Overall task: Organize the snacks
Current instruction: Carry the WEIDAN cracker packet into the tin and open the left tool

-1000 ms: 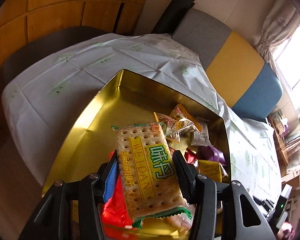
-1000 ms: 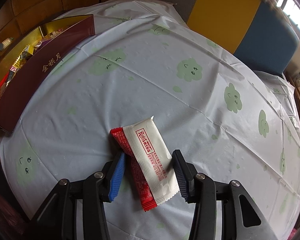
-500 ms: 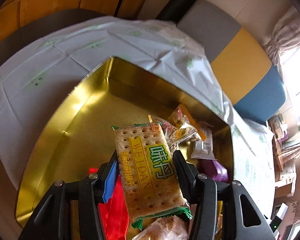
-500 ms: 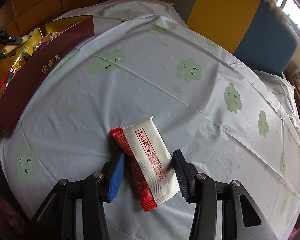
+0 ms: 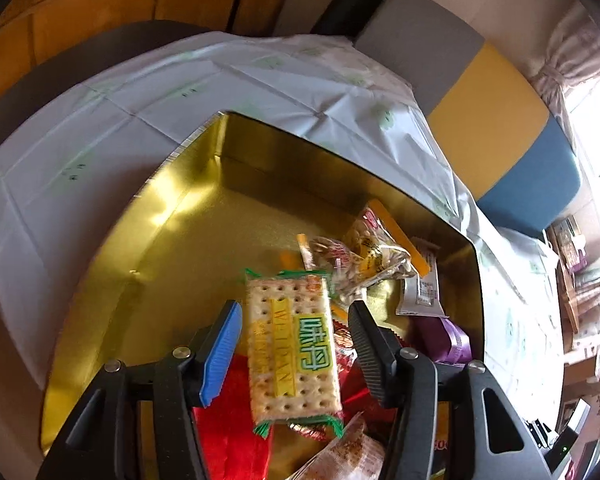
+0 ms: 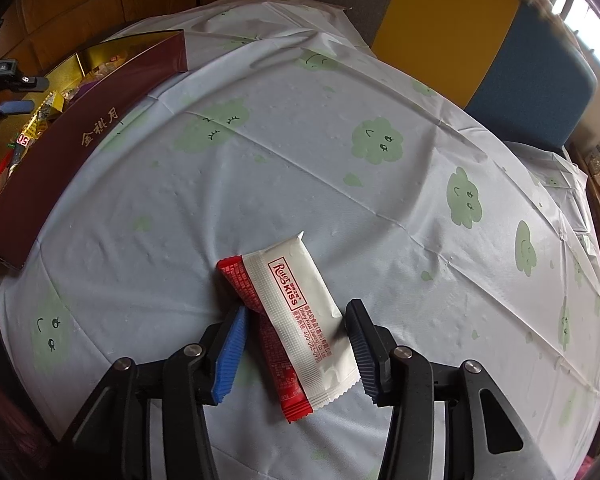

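Note:
A cracker packet point(image 5: 292, 348) with green lettering lies on the snack pile inside the gold-lined box point(image 5: 340, 156). My left gripper point(image 5: 293, 308) stands open around it, with a gap at each pad. In the right wrist view a white and red snack bar packet point(image 6: 296, 312) lies flat on the cloud-print tablecloth point(image 6: 340, 160). My right gripper point(image 6: 296, 307) straddles that packet, open, pads close to its edges. The box's maroon outer wall point(image 6: 80, 136) sits at the far left, with the left gripper point(image 6: 14, 94) over it.
Red wrappers point(image 5: 228, 420), a peanut bag point(image 5: 364, 256), a purple packet point(image 5: 444, 336) and other snacks fill the box's near and right side; its far left floor is bare gold. Grey, yellow and blue chair backs point(image 6: 460, 20) stand beyond the table.
The left gripper moved forward over the box, then its pads came off the cracker packet, which dropped onto the pile. The right gripper and the snack bar packet have not moved.

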Action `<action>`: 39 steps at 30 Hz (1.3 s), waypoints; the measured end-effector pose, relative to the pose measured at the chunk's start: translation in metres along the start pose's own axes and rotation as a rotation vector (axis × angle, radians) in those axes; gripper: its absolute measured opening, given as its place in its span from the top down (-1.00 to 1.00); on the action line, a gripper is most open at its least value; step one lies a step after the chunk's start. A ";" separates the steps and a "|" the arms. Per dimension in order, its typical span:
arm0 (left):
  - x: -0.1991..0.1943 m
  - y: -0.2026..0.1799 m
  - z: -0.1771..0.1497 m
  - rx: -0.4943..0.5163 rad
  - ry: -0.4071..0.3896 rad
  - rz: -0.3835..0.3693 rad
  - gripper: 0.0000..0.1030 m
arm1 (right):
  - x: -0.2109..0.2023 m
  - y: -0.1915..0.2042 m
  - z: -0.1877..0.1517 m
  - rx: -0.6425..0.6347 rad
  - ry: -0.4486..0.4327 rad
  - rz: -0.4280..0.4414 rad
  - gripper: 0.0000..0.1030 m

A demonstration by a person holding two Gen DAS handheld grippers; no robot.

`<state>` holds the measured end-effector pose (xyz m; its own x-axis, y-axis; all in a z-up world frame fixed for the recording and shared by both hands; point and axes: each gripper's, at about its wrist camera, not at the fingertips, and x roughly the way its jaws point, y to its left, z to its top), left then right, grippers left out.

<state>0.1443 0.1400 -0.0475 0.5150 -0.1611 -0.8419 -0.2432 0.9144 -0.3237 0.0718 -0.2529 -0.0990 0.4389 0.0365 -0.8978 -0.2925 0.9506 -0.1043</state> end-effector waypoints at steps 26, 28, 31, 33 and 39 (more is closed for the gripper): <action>-0.002 -0.010 -0.058 0.151 -0.009 0.126 0.26 | -0.002 0.003 -0.001 -0.011 -0.006 -0.013 0.05; -0.005 -0.010 -0.062 0.150 -0.010 0.119 0.26 | -0.002 0.003 -0.001 -0.015 -0.008 -0.015 0.05; -0.011 -0.011 -0.065 0.151 -0.022 0.118 0.26 | -0.002 0.004 -0.001 -0.014 -0.009 -0.014 0.05; -0.017 -0.013 -0.067 0.156 -0.043 0.127 0.26 | -0.002 0.004 -0.001 -0.016 -0.010 -0.016 0.05; -0.033 -0.020 -0.072 0.176 -0.078 0.128 0.26 | -0.003 0.009 -0.001 -0.041 -0.019 -0.037 0.05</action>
<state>0.0732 0.1007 -0.0439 0.5530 -0.0165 -0.8330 -0.1672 0.9773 -0.1303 0.0668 -0.2452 -0.0976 0.4660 0.0081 -0.8847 -0.3101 0.9380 -0.1548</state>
